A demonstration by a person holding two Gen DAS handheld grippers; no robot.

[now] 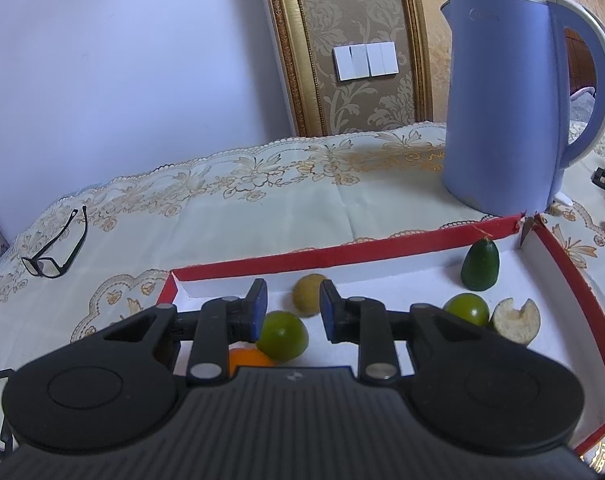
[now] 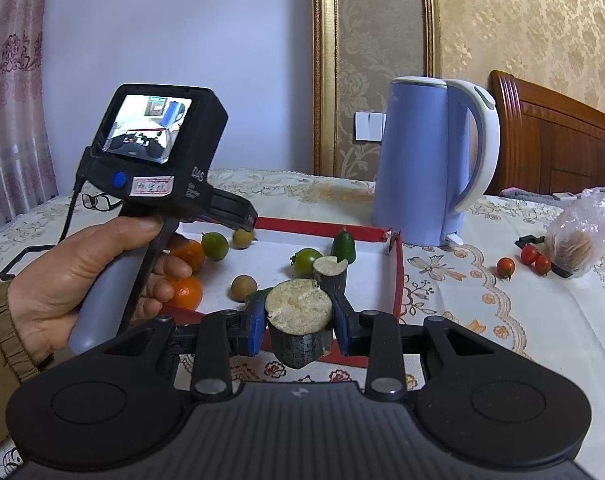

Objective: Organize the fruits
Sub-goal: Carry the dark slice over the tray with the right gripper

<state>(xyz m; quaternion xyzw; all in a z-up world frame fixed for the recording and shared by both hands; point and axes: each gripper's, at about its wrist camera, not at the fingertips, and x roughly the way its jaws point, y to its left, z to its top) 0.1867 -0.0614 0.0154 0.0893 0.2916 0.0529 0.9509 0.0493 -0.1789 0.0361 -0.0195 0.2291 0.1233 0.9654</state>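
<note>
The red box point(image 2: 396, 280) sits on the table. Left of it a hand point(image 2: 62, 280) holds the left gripper point(image 1: 292, 312), fingers wide apart over green fruit point(image 1: 282, 336). At its near edge the right gripper point(image 2: 298, 320) squeezes a dark stump, maybe sugarcane point(image 2: 300, 328).

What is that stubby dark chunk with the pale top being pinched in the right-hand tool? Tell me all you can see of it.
The short dark cylindrical chunk looks like a cut piece of sugarcane: dark, slightly glossy rind, pale fibrous cut top with a ragged edge. It stands roughly upright, clamped between the blue pads of the right gripper, apparently at the near edge of the red-rimmed white tray. A similar piece sits in the tray behind it.
</note>
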